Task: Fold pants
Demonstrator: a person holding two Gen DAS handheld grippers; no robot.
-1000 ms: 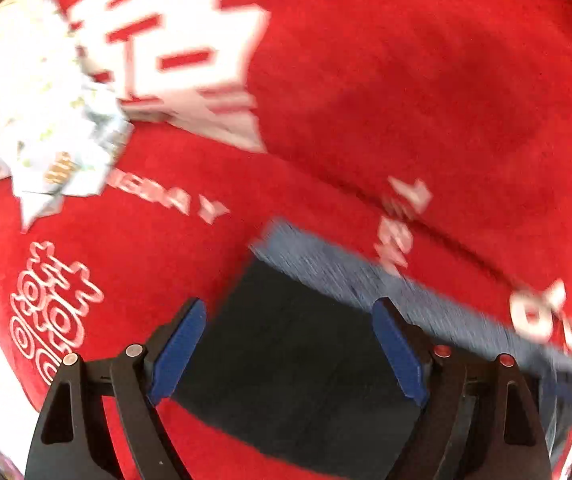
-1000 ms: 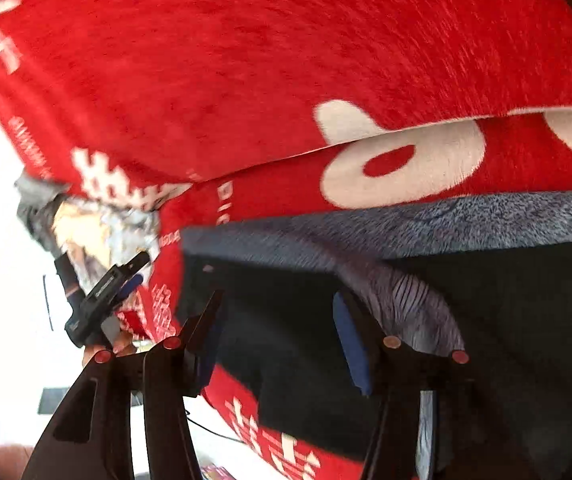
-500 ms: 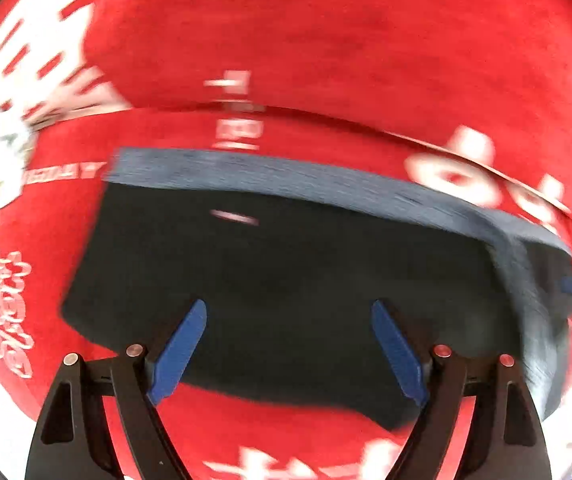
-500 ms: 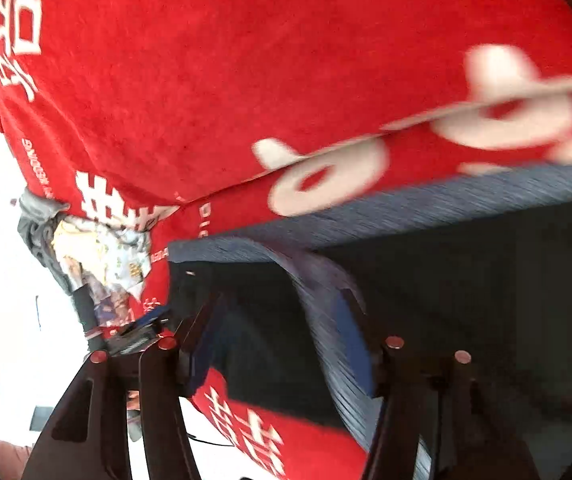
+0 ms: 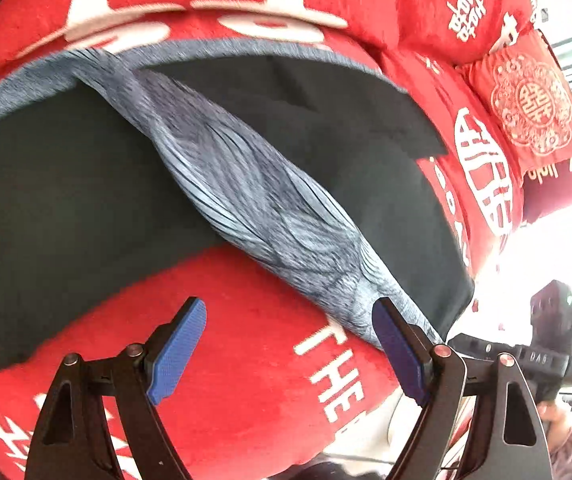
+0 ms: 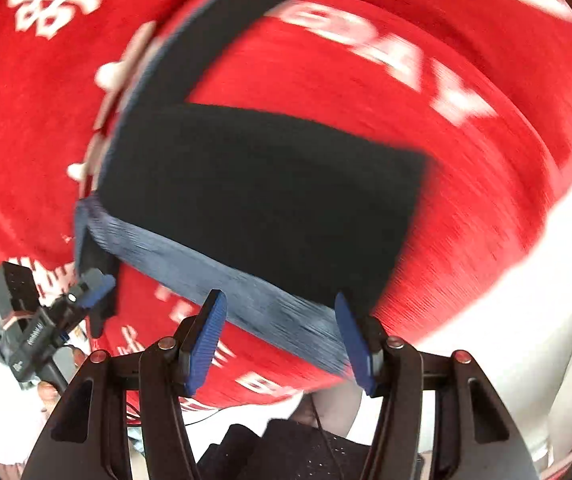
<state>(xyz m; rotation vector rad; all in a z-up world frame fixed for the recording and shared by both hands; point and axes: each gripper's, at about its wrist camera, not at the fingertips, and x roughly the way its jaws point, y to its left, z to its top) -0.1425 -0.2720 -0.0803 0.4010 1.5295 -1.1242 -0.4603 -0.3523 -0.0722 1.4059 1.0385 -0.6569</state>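
— Looking at the left gripper (image 5: 286, 344) first: are its blue pads (image 5: 176, 350) on anything?
— No, it's released, spread over the red blanket (image 5: 226, 360) low in the frame.
— The right gripper (image 6: 282, 336)?
— Released too, straddling the grey band (image 6: 246, 296).
— The pants (image 5: 365, 184)?
— Spread dark across mid-frame, partly folded; beyond, a red cushion (image 5: 529, 100) upper right

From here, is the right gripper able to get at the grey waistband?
Probably yes. The right gripper is open, and the waistband runs just beyond its fingertips across the red blanket, with nothing between. The view is blurred, so contact is unclear.
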